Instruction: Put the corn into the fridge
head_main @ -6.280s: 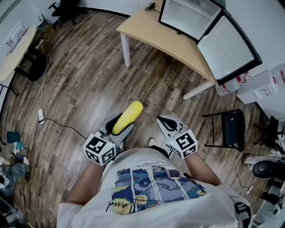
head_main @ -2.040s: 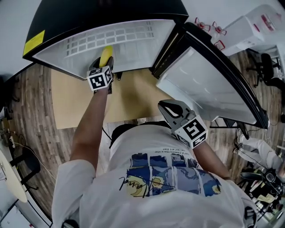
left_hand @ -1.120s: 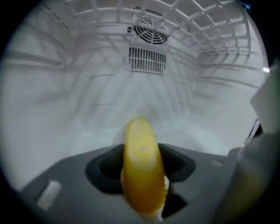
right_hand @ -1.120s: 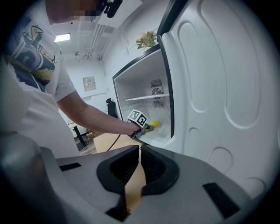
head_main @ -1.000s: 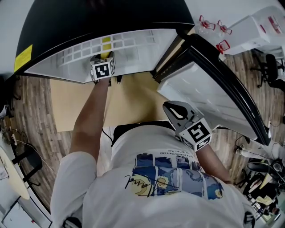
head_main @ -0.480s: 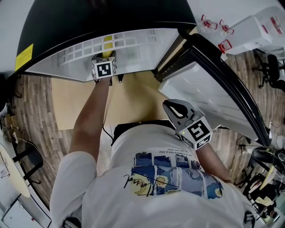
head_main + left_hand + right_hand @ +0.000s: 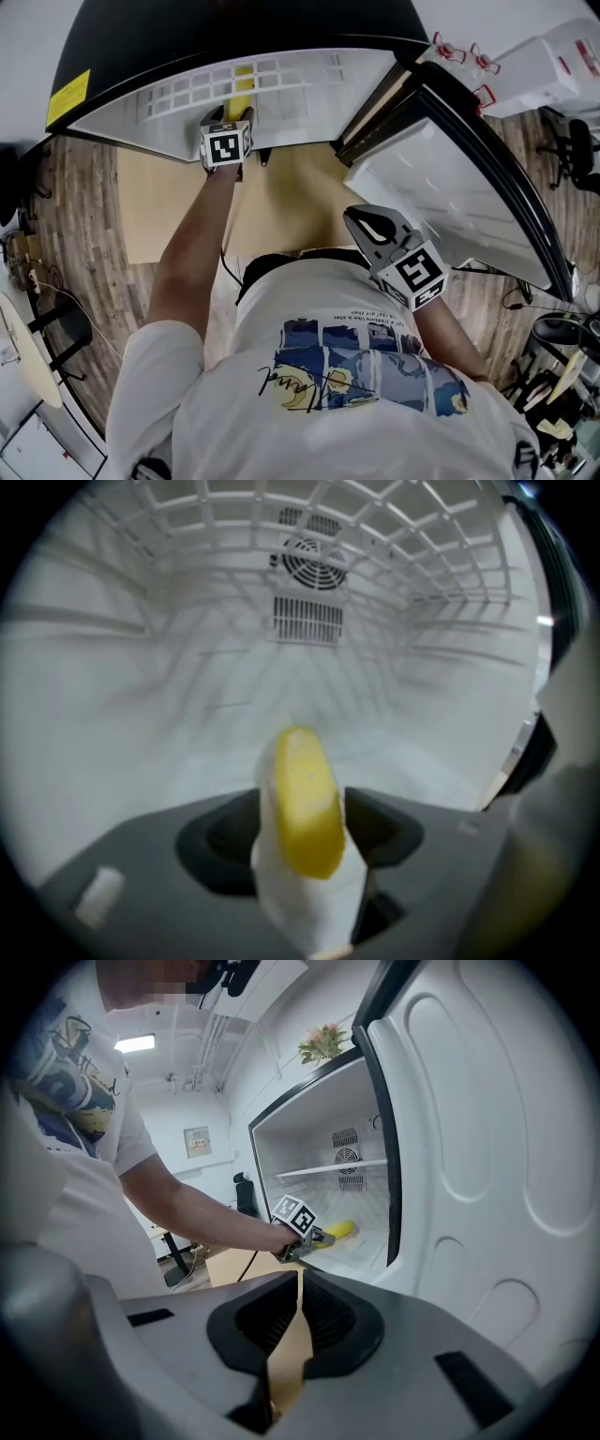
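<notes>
The yellow corn lies lengthwise between the jaws of my left gripper, pointing into the white fridge. Those jaws have just been opening, and white fridge floor shows on both sides of the corn, so the pads do not press on it. From the head view the corn sticks out past my left gripper under the fridge's wire shelf. The right gripper view shows the corn resting on the fridge floor. My right gripper hangs near my chest, jaws shut, holding nothing.
The fridge door stands open to the right, close beside my right gripper. A fan vent sits in the fridge's back wall. The fridge stands on a tan table. A wire shelf spans the compartment overhead.
My left gripper has stayed at the fridge mouth, and more of the corn now shows beyond its jaws. My right gripper has kept still.
</notes>
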A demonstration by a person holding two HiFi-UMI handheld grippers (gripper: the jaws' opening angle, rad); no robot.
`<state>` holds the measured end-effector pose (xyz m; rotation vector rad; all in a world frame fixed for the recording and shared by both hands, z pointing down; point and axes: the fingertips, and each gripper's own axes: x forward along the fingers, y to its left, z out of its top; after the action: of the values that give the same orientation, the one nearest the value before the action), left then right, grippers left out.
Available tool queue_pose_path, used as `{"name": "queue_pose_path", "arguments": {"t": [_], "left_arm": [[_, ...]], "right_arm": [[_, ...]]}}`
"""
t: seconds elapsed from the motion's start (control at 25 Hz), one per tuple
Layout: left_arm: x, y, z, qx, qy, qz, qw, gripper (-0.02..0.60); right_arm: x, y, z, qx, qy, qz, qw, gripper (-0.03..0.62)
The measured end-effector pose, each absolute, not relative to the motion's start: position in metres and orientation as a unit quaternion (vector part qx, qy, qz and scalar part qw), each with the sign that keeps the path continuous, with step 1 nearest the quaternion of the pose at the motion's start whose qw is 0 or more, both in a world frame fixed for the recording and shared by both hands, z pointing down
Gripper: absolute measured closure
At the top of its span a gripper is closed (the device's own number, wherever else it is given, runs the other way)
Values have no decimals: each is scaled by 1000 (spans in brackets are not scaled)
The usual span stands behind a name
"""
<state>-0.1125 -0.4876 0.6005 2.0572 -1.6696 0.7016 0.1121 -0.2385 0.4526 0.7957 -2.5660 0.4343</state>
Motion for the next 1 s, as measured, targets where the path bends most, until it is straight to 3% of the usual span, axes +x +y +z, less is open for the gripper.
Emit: {"name": "queue_pose_path", "arguments": {"t": [1.0], "left_arm": [[-135, -367, 551, 785, -549, 192, 215, 321]], "right_arm": [[26, -193, 445, 266, -931, 141, 205, 572]]}}
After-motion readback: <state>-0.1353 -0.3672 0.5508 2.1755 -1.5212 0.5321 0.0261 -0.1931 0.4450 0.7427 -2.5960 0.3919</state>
